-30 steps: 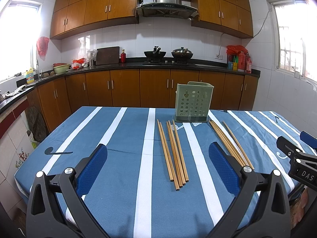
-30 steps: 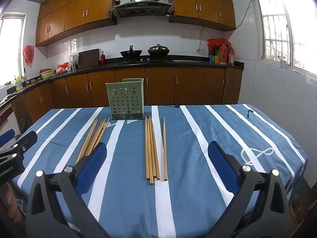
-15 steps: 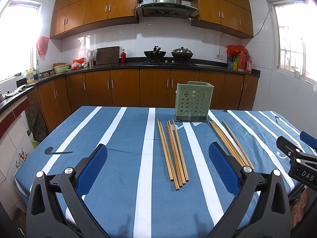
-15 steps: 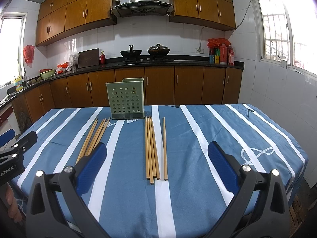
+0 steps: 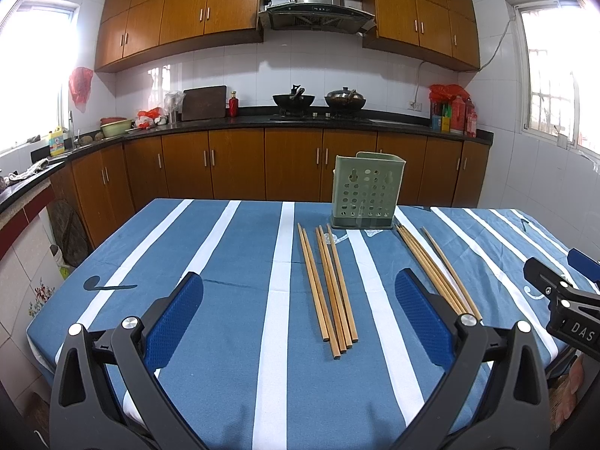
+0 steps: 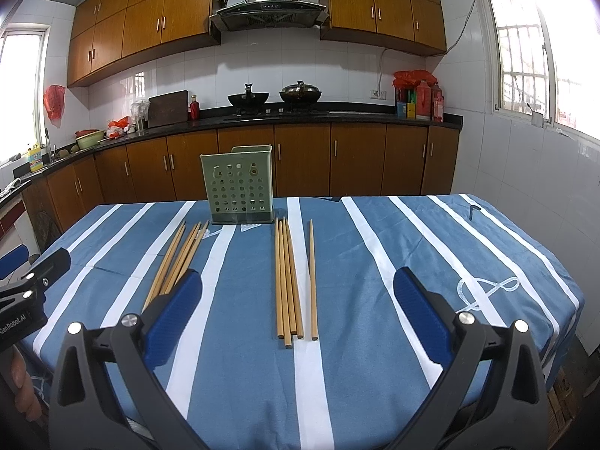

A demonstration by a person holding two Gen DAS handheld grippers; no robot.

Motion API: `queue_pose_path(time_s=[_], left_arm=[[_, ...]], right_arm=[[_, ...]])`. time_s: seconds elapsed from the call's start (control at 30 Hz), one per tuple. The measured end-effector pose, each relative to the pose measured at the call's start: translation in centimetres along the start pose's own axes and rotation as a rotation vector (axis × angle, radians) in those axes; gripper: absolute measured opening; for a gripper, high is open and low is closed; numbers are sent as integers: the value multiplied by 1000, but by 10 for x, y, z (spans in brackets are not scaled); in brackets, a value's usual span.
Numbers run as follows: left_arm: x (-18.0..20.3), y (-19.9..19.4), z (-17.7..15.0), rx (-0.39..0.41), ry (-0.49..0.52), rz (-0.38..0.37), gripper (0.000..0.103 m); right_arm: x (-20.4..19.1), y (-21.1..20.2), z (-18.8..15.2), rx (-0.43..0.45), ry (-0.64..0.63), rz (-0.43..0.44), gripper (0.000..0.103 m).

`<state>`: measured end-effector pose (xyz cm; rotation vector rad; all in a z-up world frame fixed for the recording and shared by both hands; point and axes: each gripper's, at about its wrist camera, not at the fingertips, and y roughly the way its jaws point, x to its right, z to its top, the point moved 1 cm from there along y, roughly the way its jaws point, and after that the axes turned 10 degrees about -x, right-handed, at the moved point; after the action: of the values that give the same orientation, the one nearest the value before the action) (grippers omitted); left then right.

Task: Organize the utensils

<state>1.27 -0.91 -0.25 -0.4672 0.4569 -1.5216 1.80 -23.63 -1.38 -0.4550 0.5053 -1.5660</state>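
Chopsticks (image 5: 330,288) mid-table; tongs (image 5: 300,322) spread, above near edge.

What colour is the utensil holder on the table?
Pale green utensil holder, perforated with round holes; clearest in the right wrist view.

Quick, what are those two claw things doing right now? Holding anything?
Left gripper: open, holding nothing, above the striped table.
Right gripper: open, holding nothing; the chopsticks lie untouched on the cloth.

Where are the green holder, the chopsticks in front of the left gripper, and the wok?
green holder (image 5: 366,195), left wrist view, on its perforated front wall.
chopsticks (image 5: 330,288), left wrist view, mid-length of the bundle.
wok (image 5: 293,99), left wrist view, on its dark bowl.
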Motion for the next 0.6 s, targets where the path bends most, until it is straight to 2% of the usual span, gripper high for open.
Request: queue_pose_path(time_s=[0.1, 0.27, 0.43, 0.5, 0.57, 0.6], left_arm=[[0, 6, -3, -20, -6, 8, 101], [-12, 32, -11, -120, -32, 19, 101], [-26, 55, -15, -211, -60, 26, 101], [-31, 60, -14, -235, -72, 22, 101], [-36, 72, -10, -256, -83, 17, 100], [-37, 75, -9, -261, -87, 16, 99]], right_arm=[[0, 8, 0, -25, 4, 5, 99], [8, 33, -5, -112, 42, 35, 99], [19, 68, -4, -214, 79, -3, 99], [27, 84, 2, -254, 107, 1, 92], [34, 101, 8, -288, 126, 7, 77], [36, 115, 13, -319, 136, 16, 73]])
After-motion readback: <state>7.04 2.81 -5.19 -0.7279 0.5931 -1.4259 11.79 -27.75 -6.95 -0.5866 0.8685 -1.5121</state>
